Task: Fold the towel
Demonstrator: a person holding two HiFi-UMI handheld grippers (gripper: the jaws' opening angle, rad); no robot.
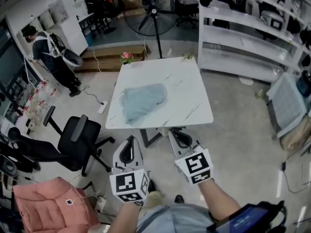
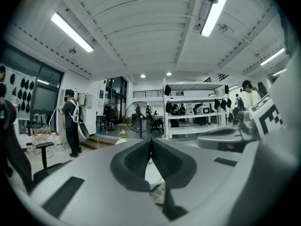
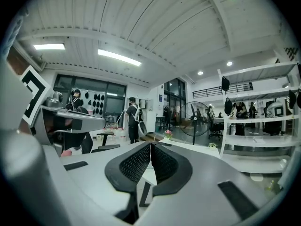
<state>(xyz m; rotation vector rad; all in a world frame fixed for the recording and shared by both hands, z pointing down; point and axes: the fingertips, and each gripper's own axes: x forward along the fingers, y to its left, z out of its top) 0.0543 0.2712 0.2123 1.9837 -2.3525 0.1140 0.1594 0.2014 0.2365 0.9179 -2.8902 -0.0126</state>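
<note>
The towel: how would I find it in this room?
Look for the white square table with thin grey veins, in front of the tall black standing fan. On its left half lies the pale blue cloth towel, loosely crumpled. It is the only big, soft thing there; the small pink flowers sit at the back left corner.

Grey floor (image 1: 243, 144) holds white shelving (image 1: 243, 39), a standing fan (image 1: 154, 14), a black chair (image 1: 77, 139).
</note>
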